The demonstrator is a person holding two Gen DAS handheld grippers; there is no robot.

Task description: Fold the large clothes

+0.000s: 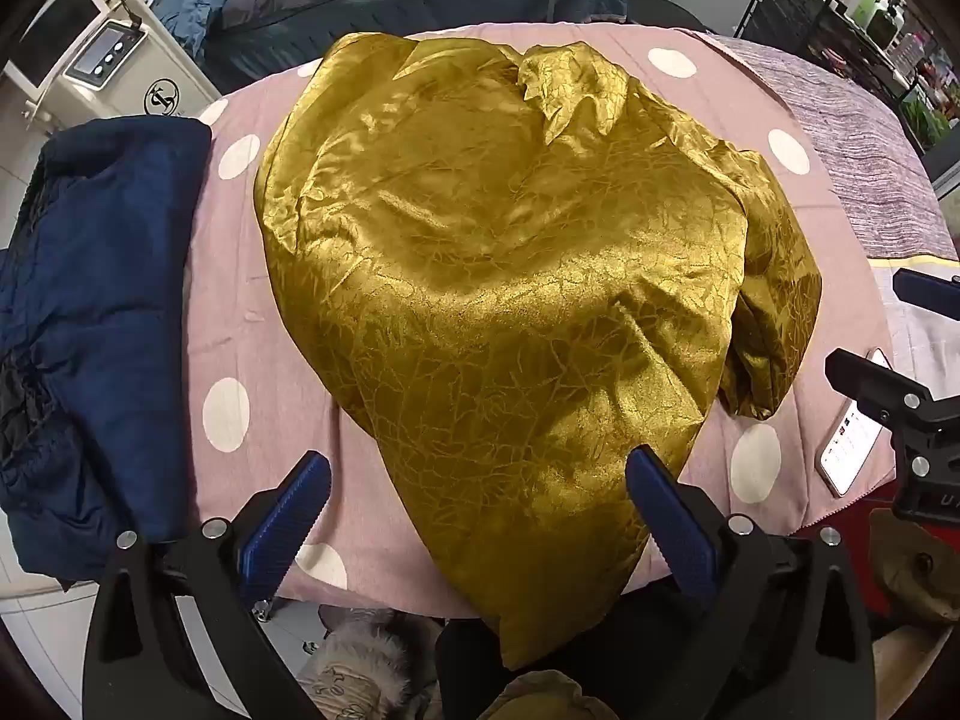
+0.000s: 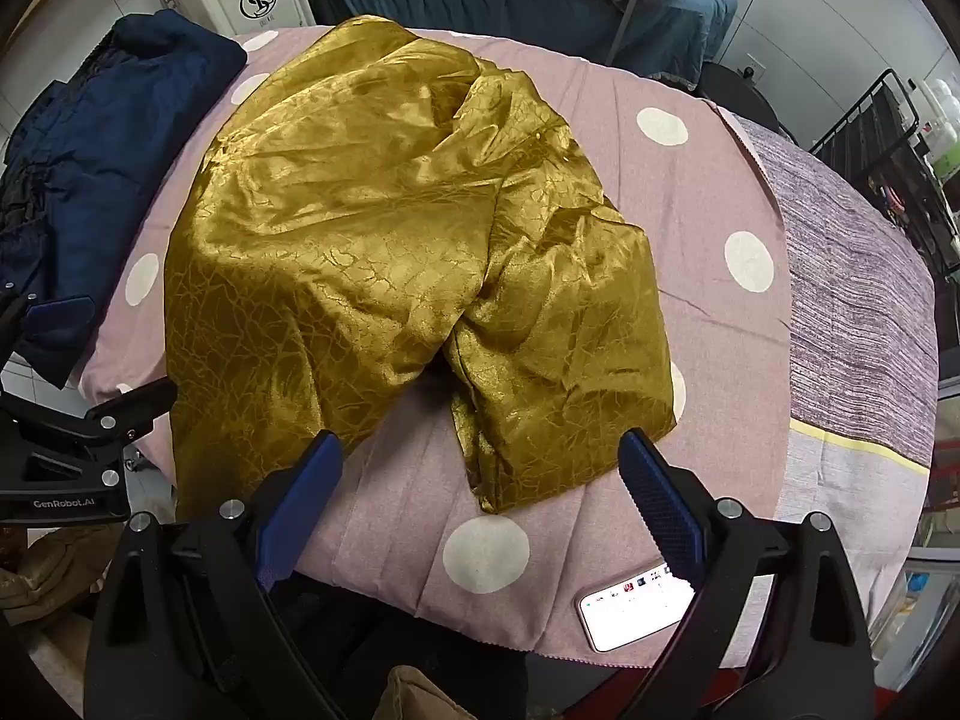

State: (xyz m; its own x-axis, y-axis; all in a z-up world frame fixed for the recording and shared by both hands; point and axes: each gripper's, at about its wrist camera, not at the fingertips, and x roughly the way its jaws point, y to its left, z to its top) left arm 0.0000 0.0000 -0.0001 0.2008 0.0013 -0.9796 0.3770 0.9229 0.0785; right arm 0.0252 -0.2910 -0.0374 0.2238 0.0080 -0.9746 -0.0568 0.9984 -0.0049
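Note:
A shiny gold garment [image 1: 510, 276] with a crackle pattern lies crumpled on the pink polka-dot cover [image 1: 252, 324]; one end hangs over the near edge. My left gripper [image 1: 477, 471] hovers above that near end, open, nothing pinched between its blue pads. In the right wrist view the same gold garment [image 2: 384, 252] spreads across the pink cover [image 2: 690, 192], a sleeve-like flap reaching toward me. My right gripper [image 2: 480, 450] stands open over the flap's tip, its pads apart from the cloth. The right gripper [image 1: 900, 330] shows at the left view's right edge, the left gripper [image 2: 90, 360] at the right view's left edge.
A folded navy garment [image 1: 90, 312] lies at the cover's left side. A lit phone [image 2: 636, 606] rests on the near right corner. A grey striped blanket [image 2: 852, 276] covers the right side. A white machine [image 1: 102, 66], a bed and a black rack [image 1: 810, 6] stand behind.

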